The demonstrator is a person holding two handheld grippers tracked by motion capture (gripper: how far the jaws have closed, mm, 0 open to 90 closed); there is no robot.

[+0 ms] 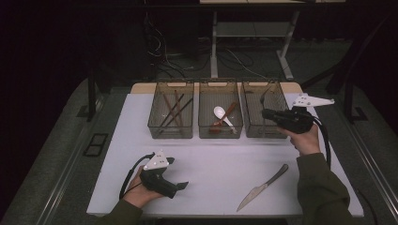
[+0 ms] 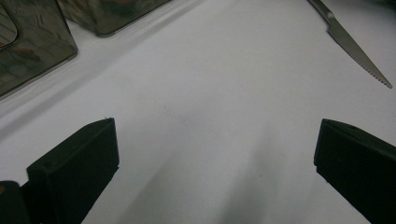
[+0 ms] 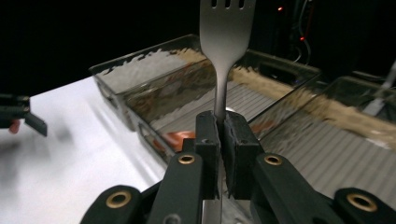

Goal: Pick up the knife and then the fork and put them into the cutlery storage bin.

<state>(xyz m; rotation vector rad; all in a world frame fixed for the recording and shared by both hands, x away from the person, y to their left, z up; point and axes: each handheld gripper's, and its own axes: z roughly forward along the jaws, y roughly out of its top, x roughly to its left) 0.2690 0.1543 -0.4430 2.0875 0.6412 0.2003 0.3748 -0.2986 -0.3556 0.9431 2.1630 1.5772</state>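
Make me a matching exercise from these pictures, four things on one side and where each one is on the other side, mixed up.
Things:
1. fork
2. knife
3. white spoon
4. chopsticks

Places:
A. left bin
B. clamped in the right gripper
C. middle bin
D. flat on the table, near the right forearm

Pairs: 1-B, 2-D, 3-C, 4-A

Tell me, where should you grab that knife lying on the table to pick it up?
Probably by its handle. The knife lies flat on the white table, handle end pointing up-right in the high view toward the bins, the serrated blade tapering to a sharp tip. Come straight down from above, fingers either side of the narrow handle, across its length, away from the teeth.
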